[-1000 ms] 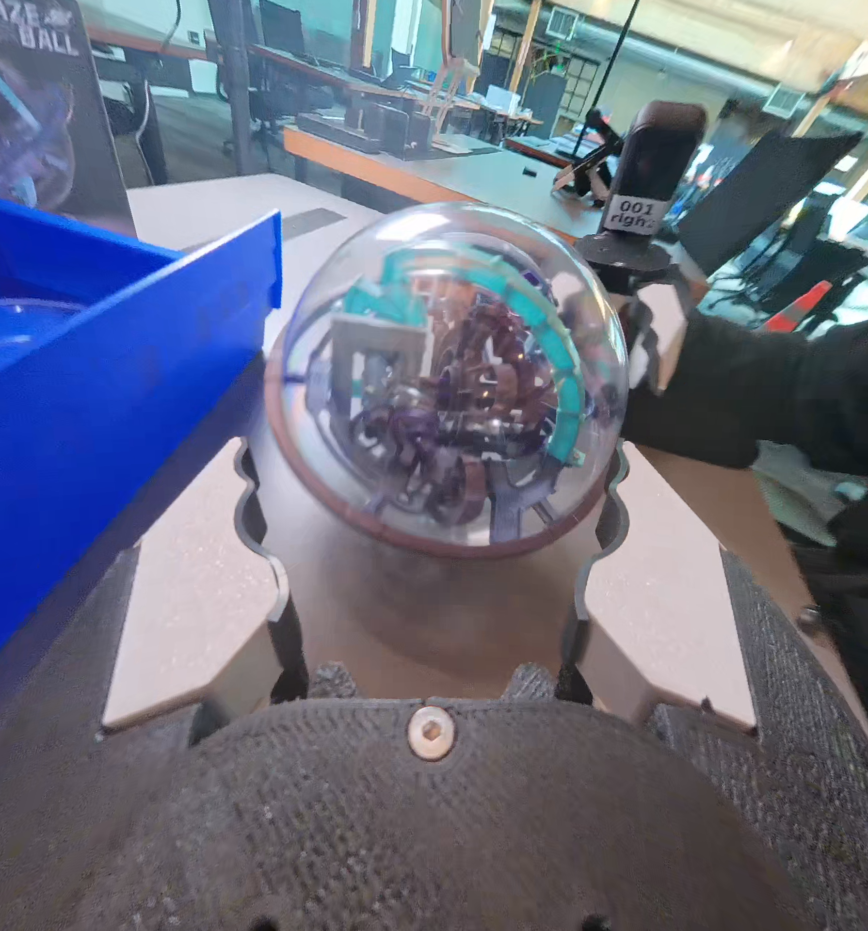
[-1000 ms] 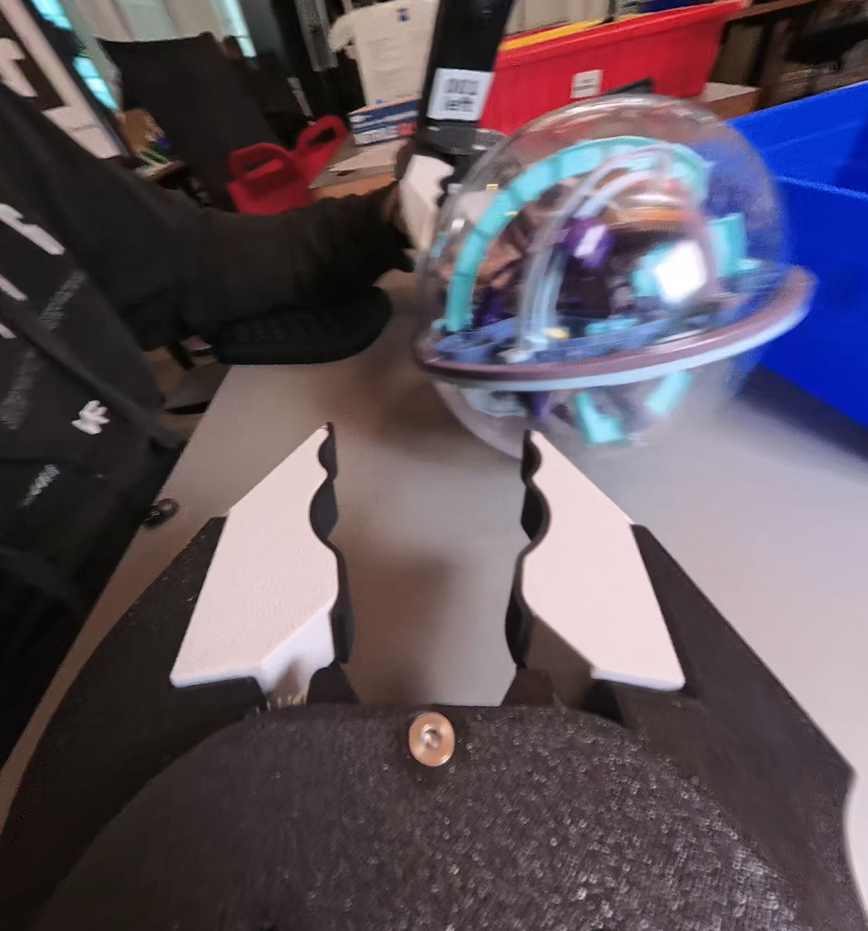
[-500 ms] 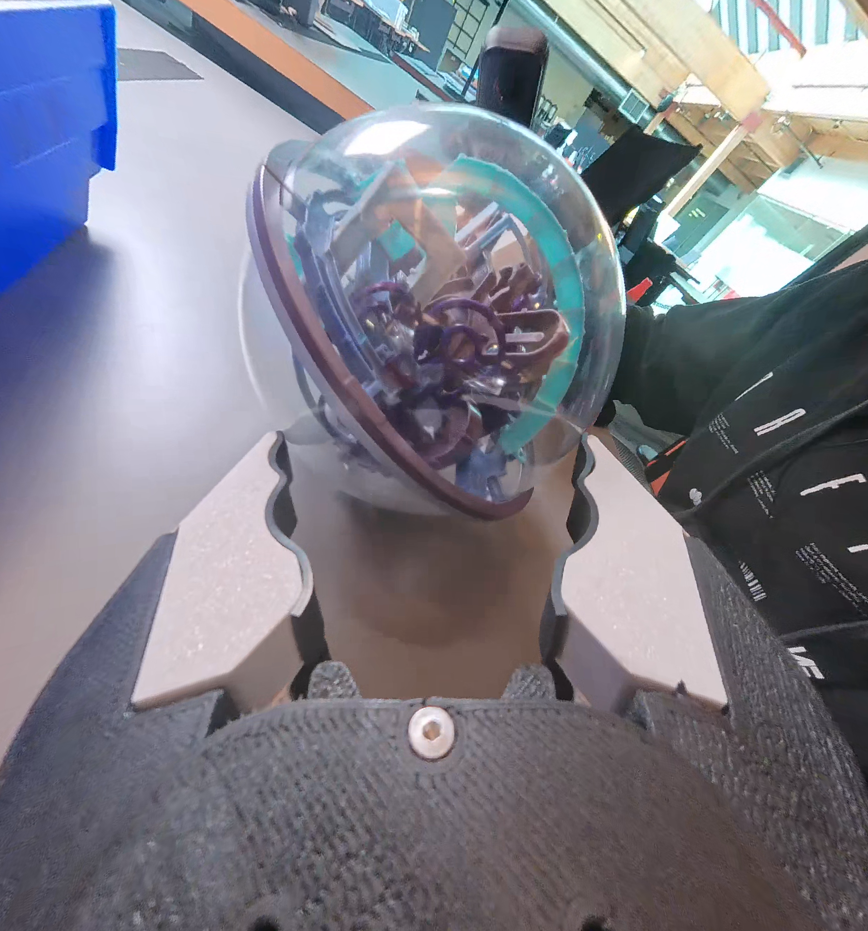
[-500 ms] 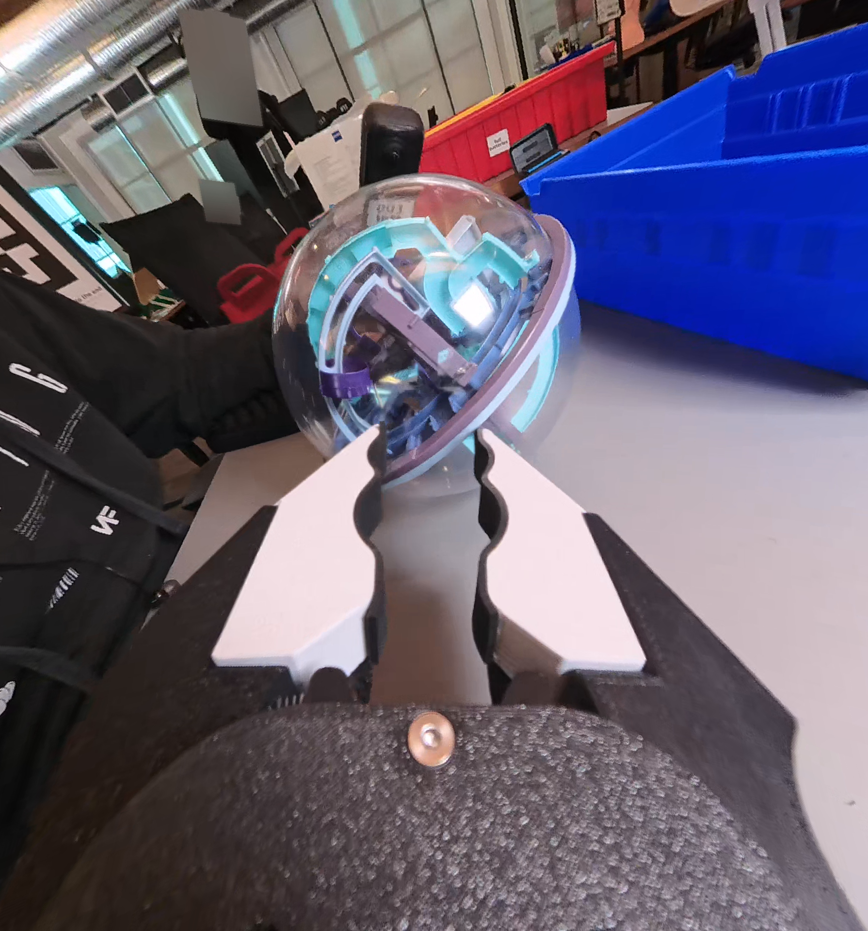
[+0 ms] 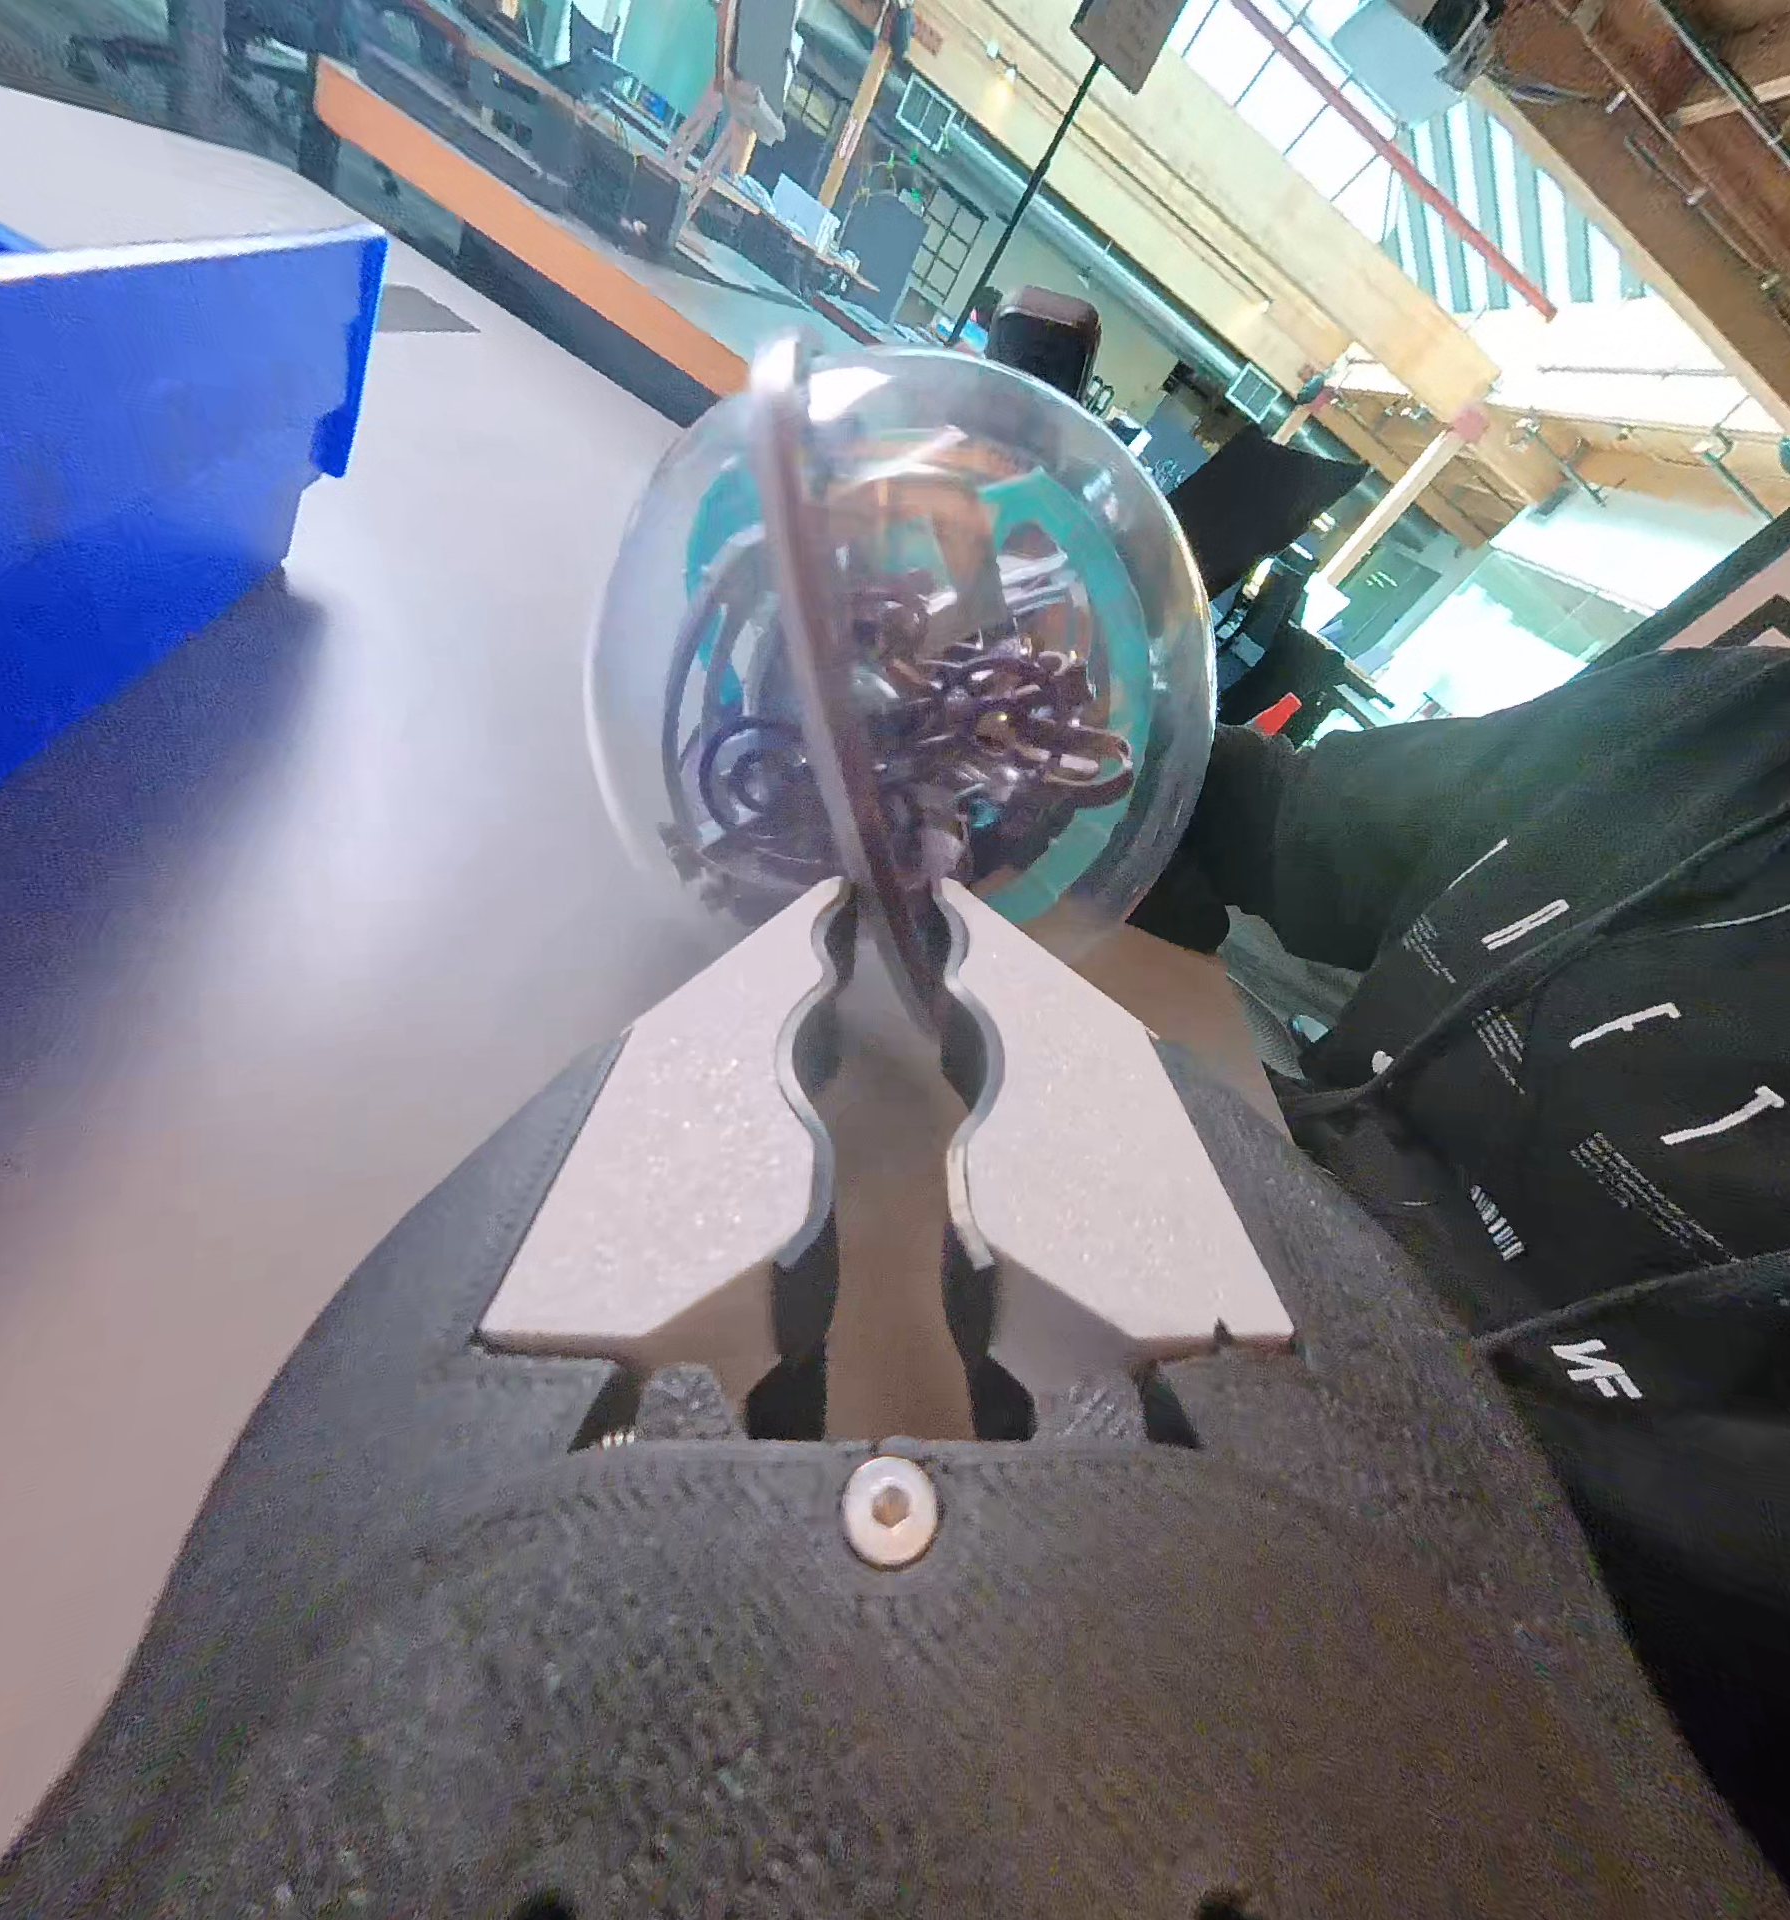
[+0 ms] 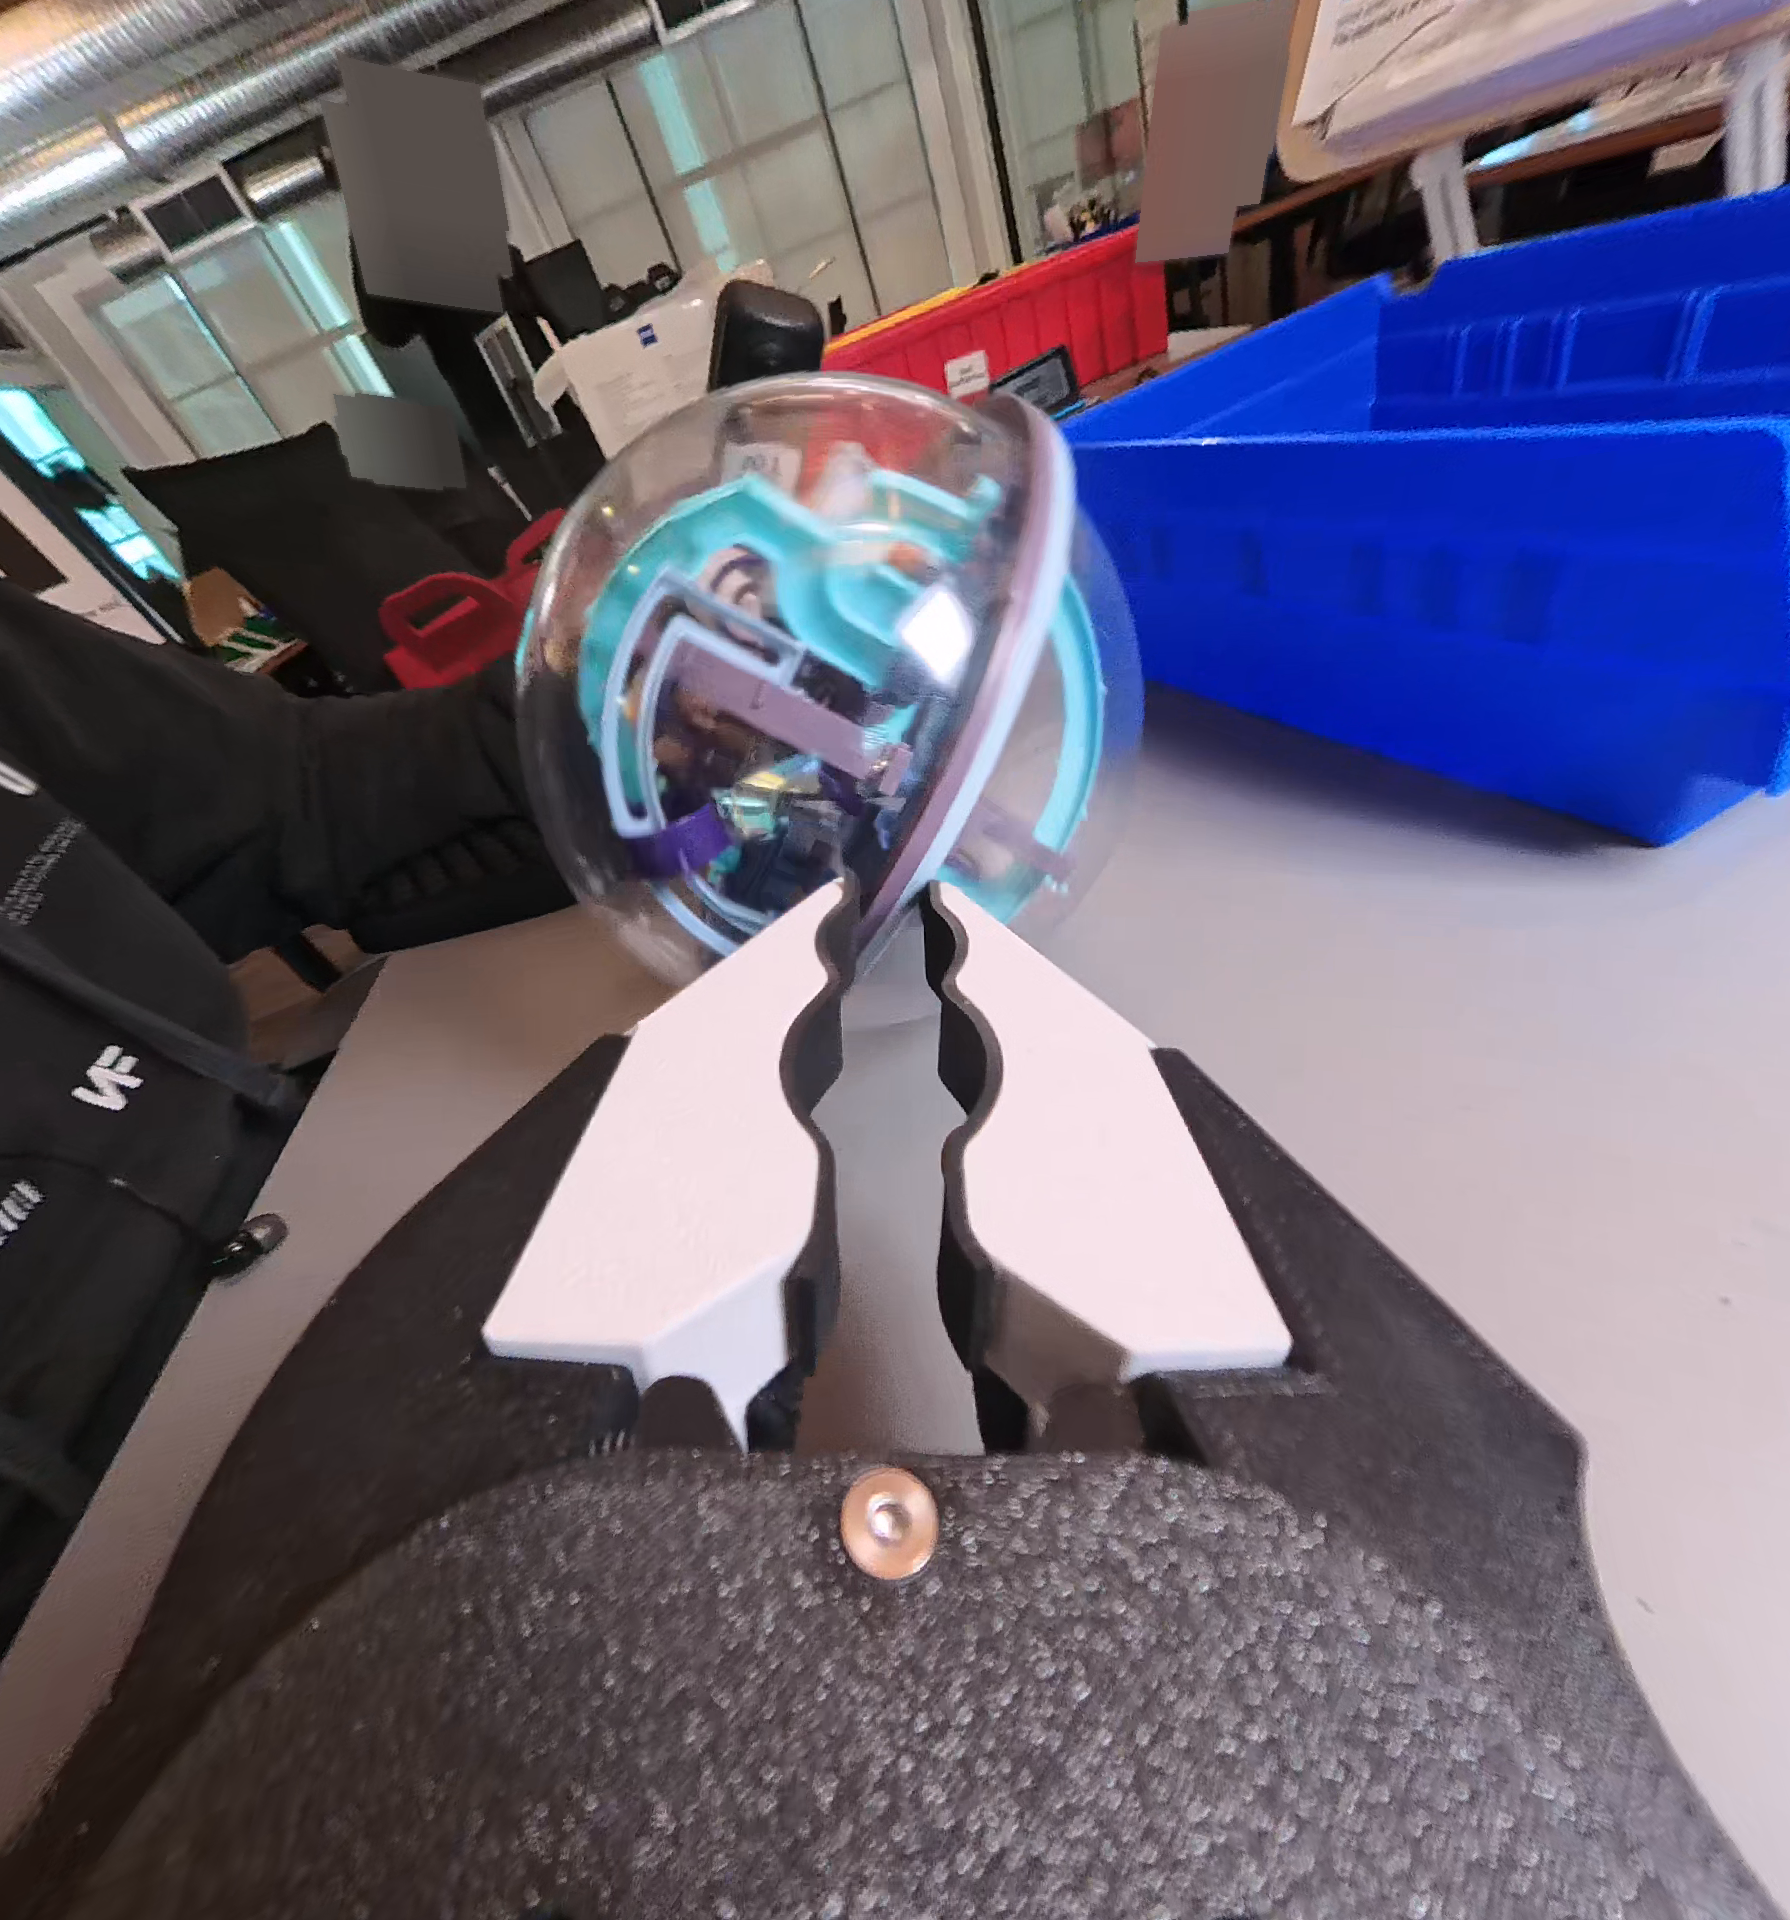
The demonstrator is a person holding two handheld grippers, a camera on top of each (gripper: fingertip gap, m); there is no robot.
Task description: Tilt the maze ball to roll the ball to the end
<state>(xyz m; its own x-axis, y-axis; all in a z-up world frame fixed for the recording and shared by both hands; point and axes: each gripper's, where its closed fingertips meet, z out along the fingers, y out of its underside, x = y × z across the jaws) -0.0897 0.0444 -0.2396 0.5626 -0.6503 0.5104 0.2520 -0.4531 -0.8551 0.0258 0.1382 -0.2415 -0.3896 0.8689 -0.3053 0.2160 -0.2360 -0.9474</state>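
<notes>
Nearest the maze ball [image 5: 901,644], at its lower edge, my left gripper [image 5: 893,914] is clenched on the dark rim [image 5: 803,582] that rings the clear sphere, the rim running down between the fingertips [image 5: 782,935]. On the opposite side of the maze ball my right gripper [image 6: 886,914] pinches the same rim [image 6: 984,665] in the same way, a pale fingertip [image 6: 797,925] on each face of it. So the maze ball hangs between my two grippers, just above the grey counter [image 6: 1390,1039], with the rim standing nearly upright.

To do this step well, I judge that both grippers should turn together about one shared line, so the thin rim is not twisted out of either pinch. Tilts ought to be slow and small, since the turquoise tracks [image 6: 849,540] and purple tracks [image 5: 984,707] inside are narrow. I cannot pick out the small ball itself; the inside is blurred and crowded. I would find it before tilting further.

Beyond the maze ball stands the blue bin [image 6: 1493,540]; I should keep the sphere clear of it.
</notes>
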